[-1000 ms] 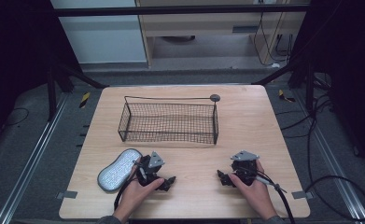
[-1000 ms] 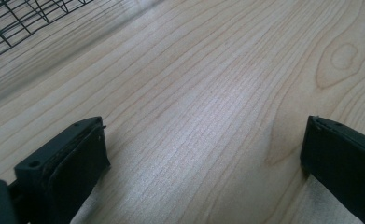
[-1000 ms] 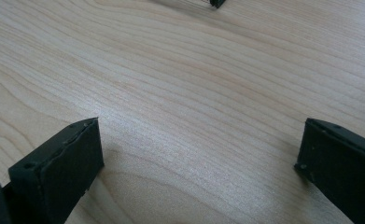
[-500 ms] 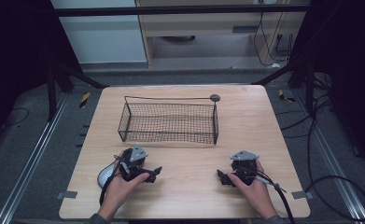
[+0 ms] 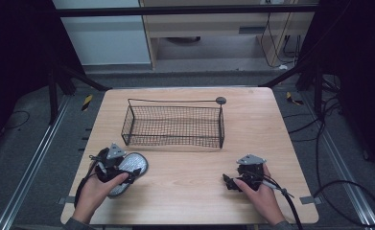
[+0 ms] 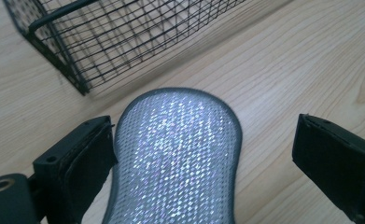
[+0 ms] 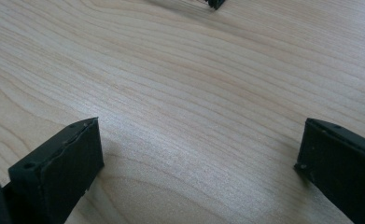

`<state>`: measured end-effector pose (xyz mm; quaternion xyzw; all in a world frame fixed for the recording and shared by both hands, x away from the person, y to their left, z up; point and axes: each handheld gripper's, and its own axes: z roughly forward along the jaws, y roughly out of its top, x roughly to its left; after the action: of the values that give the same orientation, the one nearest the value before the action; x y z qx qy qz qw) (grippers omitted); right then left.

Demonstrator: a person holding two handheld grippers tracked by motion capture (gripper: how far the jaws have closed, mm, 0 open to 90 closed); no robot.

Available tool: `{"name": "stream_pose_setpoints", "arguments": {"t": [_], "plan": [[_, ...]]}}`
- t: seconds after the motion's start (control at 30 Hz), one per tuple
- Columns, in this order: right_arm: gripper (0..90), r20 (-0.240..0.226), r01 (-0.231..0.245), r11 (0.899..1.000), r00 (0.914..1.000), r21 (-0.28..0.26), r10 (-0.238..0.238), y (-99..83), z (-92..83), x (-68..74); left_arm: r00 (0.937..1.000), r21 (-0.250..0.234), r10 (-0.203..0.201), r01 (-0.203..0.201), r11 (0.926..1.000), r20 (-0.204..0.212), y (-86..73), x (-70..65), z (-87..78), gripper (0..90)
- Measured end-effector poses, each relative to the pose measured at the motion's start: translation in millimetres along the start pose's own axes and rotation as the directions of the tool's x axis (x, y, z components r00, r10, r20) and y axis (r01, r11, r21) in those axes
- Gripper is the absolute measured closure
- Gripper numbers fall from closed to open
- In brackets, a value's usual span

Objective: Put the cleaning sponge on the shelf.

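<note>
A silvery, sparkling scrub pad (image 6: 175, 158) with a grey rim lies flat on the wooden table (image 5: 185, 177), near its front left. My left gripper (image 6: 203, 126) is open and low over it, with the pad between the two black jaws and nearest the left one. From above, the left gripper (image 5: 120, 165) covers the pad's (image 5: 137, 163) near end. My right gripper (image 5: 229, 182) rests open at the front right. Nothing but bare wood shows between the jaws of the right gripper (image 7: 199, 126).
A black wire basket (image 5: 173, 125), empty, stands at the middle of the table, just beyond the pad; its near corner (image 6: 77, 84) is close ahead of my left gripper. A small dark round knob (image 5: 220, 100) sits at the basket's far right corner.
My left gripper has moved left from beside the pad to over it and turned, so the pad now lies between its jaws. The right gripper has stayed put.
</note>
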<state>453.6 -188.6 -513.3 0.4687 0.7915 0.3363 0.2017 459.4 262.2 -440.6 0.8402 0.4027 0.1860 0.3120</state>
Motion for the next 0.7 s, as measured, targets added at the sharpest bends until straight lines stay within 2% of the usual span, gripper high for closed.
{"name": "stream_pose_setpoints", "arguments": {"t": [0.2,0.4,0.47,0.6,0.7], "plan": [[0.4,0.005,-0.004,1.000,1.0000,0.000,0.004,0.2,0.2,0.4,1.0000,0.036,0.001,-0.001,0.9993,-0.009,-1.4,9.8,-8.0,6.0],[0.4,0.009,-0.009,1.000,0.9999,0.000,0.009,0.9,0.9,0.8,0.9998,0.110,0.006,-0.004,0.9939,-0.018,0.3,14.9,-10.7,6.6],[0.4,0.008,-0.008,1.000,0.9999,0.000,0.008,1.1,1.1,0.7,0.9999,0.142,0.016,-0.015,0.9898,-0.005,2.2,14.5,-11.0,6.5],[0.4,0.007,-0.007,1.000,1.0000,-0.001,0.007,1.1,1.1,0.6,0.9986,0.204,0.051,-0.047,0.9779,-0.017,6.6,14.7,-11.1,5.3],[0.4,0.007,-0.007,1.000,1.0000,-0.001,0.007,1.0,1.1,0.6,0.9982,0.232,0.058,-0.053,0.9712,-0.015,10.9,15.8,-13.7,4.5]]}}
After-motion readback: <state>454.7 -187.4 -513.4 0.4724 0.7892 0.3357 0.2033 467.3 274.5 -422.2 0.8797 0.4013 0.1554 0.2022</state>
